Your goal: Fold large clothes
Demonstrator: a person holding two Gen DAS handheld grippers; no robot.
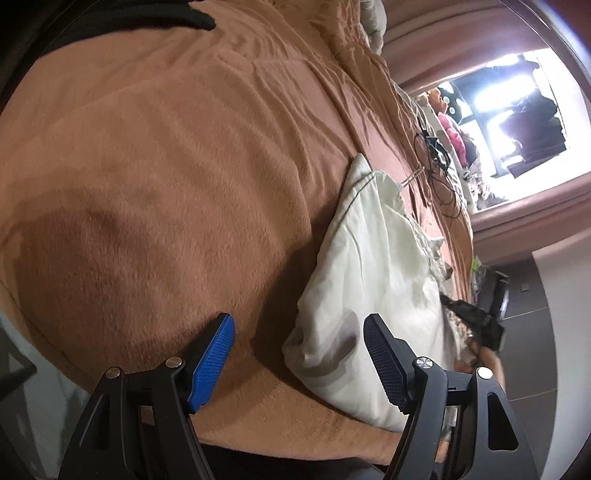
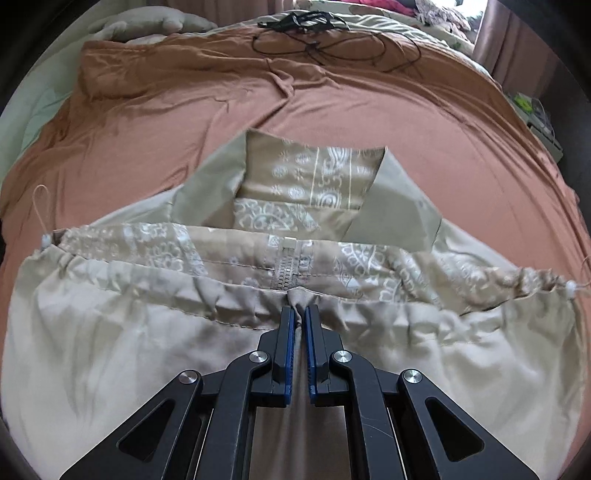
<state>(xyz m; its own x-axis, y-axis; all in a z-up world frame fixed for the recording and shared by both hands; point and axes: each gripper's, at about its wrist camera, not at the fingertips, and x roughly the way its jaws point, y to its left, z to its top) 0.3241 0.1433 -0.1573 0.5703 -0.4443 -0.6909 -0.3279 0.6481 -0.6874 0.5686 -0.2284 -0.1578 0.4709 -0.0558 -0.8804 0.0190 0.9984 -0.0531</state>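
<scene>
A pale beige jacket (image 2: 110,350) with a paisley-print lining (image 2: 306,173) and a zipper (image 2: 286,273) lies on the brown bed cover (image 2: 443,147). My right gripper (image 2: 300,314) is shut on the gathered drawstring hem of the jacket at its middle, beside the zipper's end. In the left wrist view the jacket (image 1: 373,266) shows as a pale folded bulk to the right. My left gripper (image 1: 299,332) is open and empty above the brown cover (image 1: 147,184), its right finger over the jacket's near edge.
Black cables (image 2: 321,40) lie on the far side of the bed, also in the left wrist view (image 1: 439,173). A pale pillow (image 2: 147,26) sits at the far left. Clutter and a bright window (image 1: 517,110) lie beyond the bed. A dark tiled floor (image 1: 524,350) shows at right.
</scene>
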